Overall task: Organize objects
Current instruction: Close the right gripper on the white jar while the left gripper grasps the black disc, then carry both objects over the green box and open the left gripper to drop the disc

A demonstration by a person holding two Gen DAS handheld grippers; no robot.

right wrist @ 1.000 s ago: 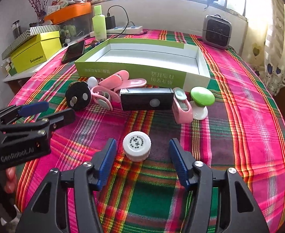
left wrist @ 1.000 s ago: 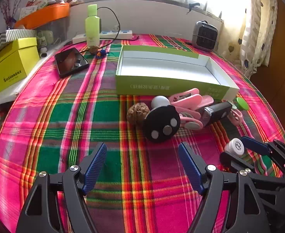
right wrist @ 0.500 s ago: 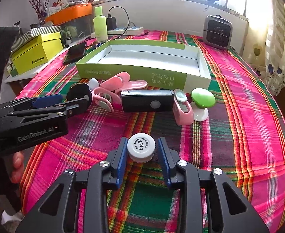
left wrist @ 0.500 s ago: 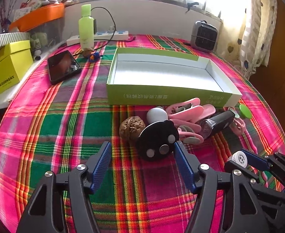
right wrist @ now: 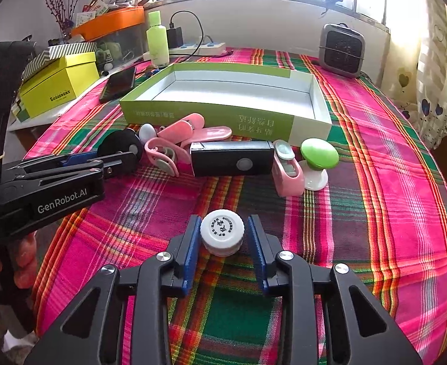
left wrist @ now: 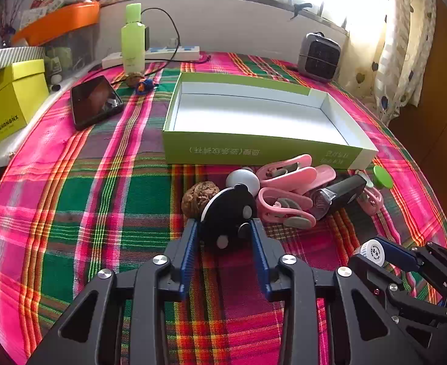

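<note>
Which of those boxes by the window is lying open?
The flat green box mid-table: lidless, its white inside bare. The yellow box at the left edge keeps its lid on.

Both wrist cameras look down steeply and closely from the near edge of the table [left wrist: 71, 200] toward the window side, sharing the green box [left wrist: 254, 149] and the clutter before it.

Open box [right wrist: 205, 114] lies at frame centre on the tablecloth [right wrist: 391, 182]; clips [right wrist: 193, 130], torch [right wrist: 231, 158] and disc [right wrist: 120, 146] lie in a row below it; a cap [right wrist: 222, 232] lower centre; phone [right wrist: 118, 83] and bottle [right wrist: 157, 39] upper left
</note>
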